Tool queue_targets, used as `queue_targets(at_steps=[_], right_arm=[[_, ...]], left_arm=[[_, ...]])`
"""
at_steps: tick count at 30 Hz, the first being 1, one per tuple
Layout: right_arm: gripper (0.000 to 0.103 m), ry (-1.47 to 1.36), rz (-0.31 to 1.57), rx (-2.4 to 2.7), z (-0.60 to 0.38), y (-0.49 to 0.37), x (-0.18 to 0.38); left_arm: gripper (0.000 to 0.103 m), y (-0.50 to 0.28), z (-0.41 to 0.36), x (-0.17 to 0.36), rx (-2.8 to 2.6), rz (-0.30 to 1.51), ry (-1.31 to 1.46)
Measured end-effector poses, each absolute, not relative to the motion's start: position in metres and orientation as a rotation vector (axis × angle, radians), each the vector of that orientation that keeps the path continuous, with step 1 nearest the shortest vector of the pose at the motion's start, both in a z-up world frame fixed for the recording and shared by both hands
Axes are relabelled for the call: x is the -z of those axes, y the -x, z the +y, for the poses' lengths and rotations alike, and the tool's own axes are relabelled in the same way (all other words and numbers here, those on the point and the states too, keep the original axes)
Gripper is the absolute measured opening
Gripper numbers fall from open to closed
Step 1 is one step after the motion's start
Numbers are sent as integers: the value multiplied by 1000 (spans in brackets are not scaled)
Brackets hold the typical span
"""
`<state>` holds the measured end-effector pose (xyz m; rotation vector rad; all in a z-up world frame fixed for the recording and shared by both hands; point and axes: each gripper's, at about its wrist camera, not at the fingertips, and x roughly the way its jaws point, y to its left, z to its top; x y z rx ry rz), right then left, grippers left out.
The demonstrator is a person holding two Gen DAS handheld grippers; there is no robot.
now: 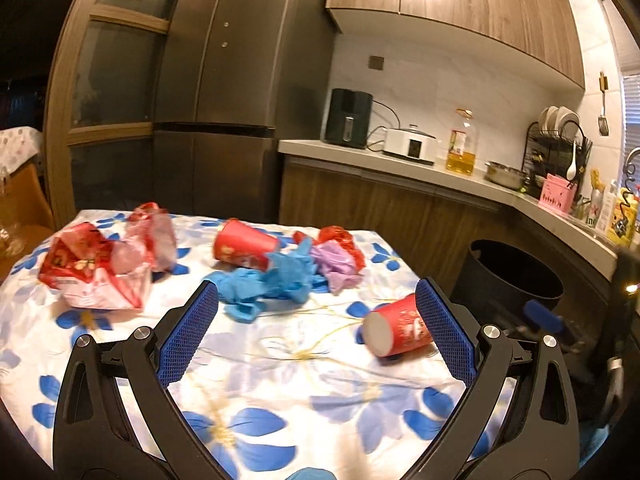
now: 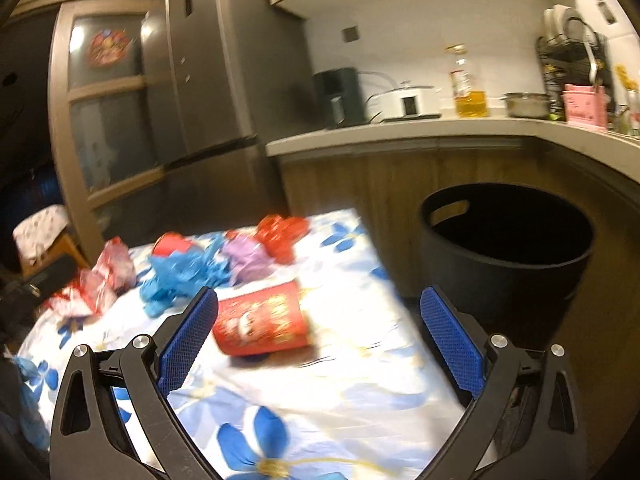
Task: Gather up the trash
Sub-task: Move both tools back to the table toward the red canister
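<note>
Kitchen counters and a fridge (image 1: 240, 60) back a table (image 1: 280, 380) under a blue-flowered cloth, with a black bin (image 2: 508, 248) on the floor just past its right edge. Both the left gripper (image 1: 318, 328) and right gripper (image 2: 320, 334) hang wide open, holding nothing. Trash lies on the cloth: a red cup (image 2: 262, 322) on its side nearest the right gripper, another cup (image 1: 244, 244) farther back, blue gloves (image 1: 272, 284), a purple wad (image 1: 336, 266) and red wrappers (image 1: 96, 272) at the left.

Warm dim light, cabinet glare, motion blur
</note>
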<state>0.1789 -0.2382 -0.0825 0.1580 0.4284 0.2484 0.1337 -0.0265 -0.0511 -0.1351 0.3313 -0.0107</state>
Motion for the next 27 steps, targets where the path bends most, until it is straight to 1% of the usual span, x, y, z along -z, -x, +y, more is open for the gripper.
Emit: queue_targets(at_steps=[12,27], right_arm=[[98,-91,568,-280,-192,-216,107],[97,-75,652,-278,-187,-234,122]], left_arm=[[97,-117,15,48,-64,320,175],[97,-121,20,58,-87,345,170]])
